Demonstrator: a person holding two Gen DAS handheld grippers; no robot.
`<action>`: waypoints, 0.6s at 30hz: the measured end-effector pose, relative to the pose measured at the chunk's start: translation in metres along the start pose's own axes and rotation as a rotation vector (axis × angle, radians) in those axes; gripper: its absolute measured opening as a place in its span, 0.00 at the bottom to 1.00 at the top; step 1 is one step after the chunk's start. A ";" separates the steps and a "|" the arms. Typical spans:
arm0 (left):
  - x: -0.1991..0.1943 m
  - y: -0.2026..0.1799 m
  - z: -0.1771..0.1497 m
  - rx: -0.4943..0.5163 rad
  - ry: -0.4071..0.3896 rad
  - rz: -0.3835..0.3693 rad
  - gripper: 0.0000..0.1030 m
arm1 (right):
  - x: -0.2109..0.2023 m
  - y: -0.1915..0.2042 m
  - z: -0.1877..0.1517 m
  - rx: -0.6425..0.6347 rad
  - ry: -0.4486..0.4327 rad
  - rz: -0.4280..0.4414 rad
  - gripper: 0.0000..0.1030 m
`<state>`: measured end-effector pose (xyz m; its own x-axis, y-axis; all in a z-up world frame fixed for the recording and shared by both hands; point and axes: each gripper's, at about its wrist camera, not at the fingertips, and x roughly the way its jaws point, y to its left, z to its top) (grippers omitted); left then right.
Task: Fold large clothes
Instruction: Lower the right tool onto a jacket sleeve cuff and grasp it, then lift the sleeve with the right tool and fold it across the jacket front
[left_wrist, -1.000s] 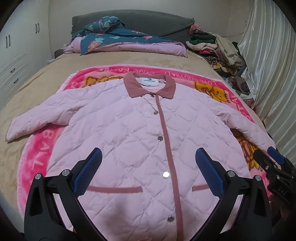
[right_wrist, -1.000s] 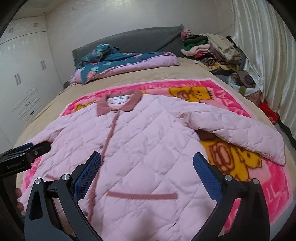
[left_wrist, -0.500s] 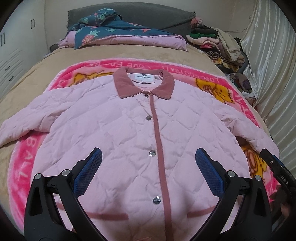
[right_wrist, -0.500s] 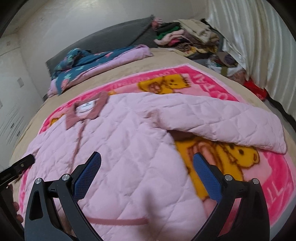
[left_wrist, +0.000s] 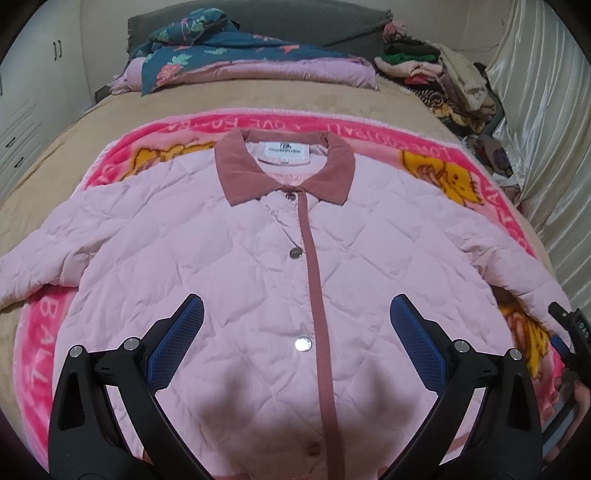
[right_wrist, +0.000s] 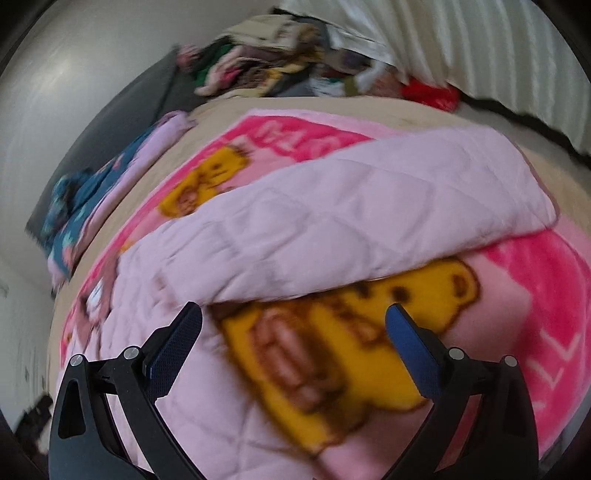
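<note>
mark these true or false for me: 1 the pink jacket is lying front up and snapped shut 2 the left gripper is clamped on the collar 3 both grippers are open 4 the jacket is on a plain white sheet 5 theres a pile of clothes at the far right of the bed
1. True. The pink quilted jacket lies flat, front up, its placket closed down the middle.
2. False. The left gripper hangs open over the jacket's lower front; the collar is farther up, untouched.
3. True. The right gripper is open too, above the blanket beside the jacket's sleeve.
4. False. It rests on a pink cartoon blanket with yellow bear figures.
5. True. A clothes pile sits at the far right, near the curtain.
</note>
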<state>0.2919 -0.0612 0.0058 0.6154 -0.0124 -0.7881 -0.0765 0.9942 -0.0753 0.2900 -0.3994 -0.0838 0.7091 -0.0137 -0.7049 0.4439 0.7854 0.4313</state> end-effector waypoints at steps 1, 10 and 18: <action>0.006 0.000 0.001 0.003 0.017 0.003 0.92 | 0.004 -0.010 0.004 0.034 -0.003 -0.013 0.96; 0.037 0.014 0.008 -0.035 0.081 -0.017 0.92 | 0.034 -0.088 0.026 0.320 -0.014 -0.051 0.96; 0.054 0.044 0.020 -0.083 0.089 -0.016 0.92 | 0.046 -0.131 0.055 0.455 -0.108 -0.044 0.93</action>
<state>0.3378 -0.0164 -0.0280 0.5454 -0.0414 -0.8371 -0.1343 0.9816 -0.1360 0.2944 -0.5367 -0.1418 0.7263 -0.1246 -0.6760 0.6531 0.4317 0.6222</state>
